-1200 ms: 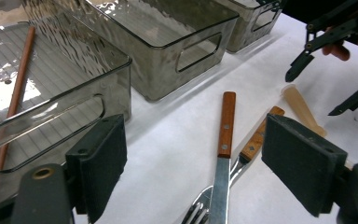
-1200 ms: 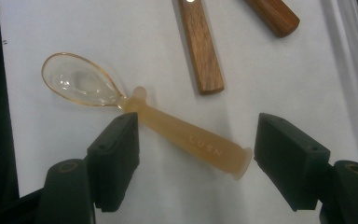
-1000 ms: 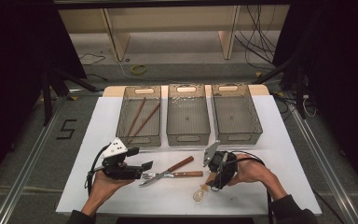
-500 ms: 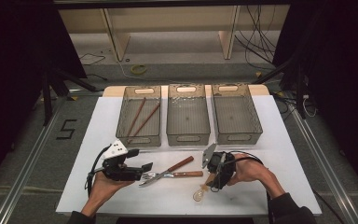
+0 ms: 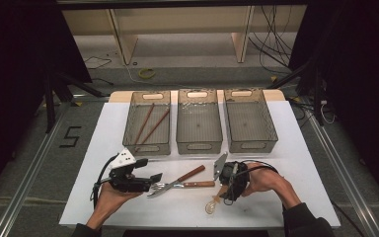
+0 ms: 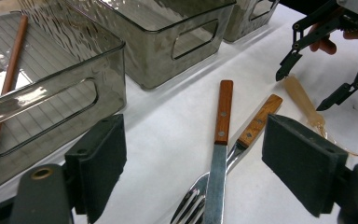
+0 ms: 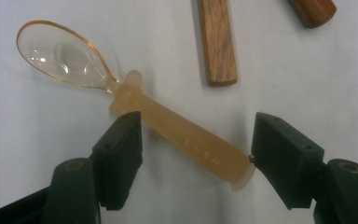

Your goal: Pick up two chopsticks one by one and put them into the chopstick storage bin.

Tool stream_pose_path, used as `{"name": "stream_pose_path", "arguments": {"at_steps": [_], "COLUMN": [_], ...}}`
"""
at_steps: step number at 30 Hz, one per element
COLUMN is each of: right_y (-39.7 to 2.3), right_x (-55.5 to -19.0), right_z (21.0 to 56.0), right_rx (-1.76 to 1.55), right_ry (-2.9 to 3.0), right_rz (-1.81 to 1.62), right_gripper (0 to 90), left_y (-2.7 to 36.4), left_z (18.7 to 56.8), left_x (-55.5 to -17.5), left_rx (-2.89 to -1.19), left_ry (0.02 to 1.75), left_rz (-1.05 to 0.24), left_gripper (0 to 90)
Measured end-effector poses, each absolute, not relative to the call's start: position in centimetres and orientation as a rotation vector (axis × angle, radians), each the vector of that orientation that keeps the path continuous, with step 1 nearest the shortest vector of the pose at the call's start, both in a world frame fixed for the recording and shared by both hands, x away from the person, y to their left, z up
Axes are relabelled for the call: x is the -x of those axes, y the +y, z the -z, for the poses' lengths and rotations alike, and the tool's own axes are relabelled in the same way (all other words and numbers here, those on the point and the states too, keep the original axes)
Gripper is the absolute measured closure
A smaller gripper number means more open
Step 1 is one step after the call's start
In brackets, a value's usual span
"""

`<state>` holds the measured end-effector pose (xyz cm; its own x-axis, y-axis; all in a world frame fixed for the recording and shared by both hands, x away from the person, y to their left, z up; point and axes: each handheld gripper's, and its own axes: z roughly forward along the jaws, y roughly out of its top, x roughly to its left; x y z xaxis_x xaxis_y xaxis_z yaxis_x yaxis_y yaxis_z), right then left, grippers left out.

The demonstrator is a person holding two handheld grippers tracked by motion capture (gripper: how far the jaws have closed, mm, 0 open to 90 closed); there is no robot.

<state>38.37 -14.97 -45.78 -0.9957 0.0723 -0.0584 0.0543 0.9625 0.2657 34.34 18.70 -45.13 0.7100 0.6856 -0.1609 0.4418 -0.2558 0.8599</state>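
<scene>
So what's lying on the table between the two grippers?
High view: a wooden-handled knife and fork lie between the left gripper and right gripper.

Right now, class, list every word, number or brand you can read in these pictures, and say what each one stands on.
"LUSN" – raised letters along the handle of the translucent amber spoon, seen in the right gripper view.
"5" – a large dark numeral marked on the floor left of the table, seen in the high view.
Nothing readable on the three bins, the knife, the fork or the grippers.
</scene>
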Motion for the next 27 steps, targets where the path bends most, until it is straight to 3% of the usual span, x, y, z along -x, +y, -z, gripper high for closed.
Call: {"name": "stream_pose_path", "arguments": {"at_steps": [7, 27], "right_y": [-14.76, -15.06], "right_x": [-38.37, -37.67], "right_z": [45.93, 45.81], "right_rx": [-0.064, -0.026], "right_ry": [3.038, 2.985], "right_rz": [-0.349, -0.291], "right_gripper": [34.9, 61.1], "left_y": [18.64, 18.74], "left_z": [45.21, 45.43], "left_x": [-34.31, -34.38], "left_rx": [-1.902, -1.904], "left_ry": [0.877, 0.883], "left_rz": [-0.291, -0.283], "left_gripper": [21.3, 21.7]}}
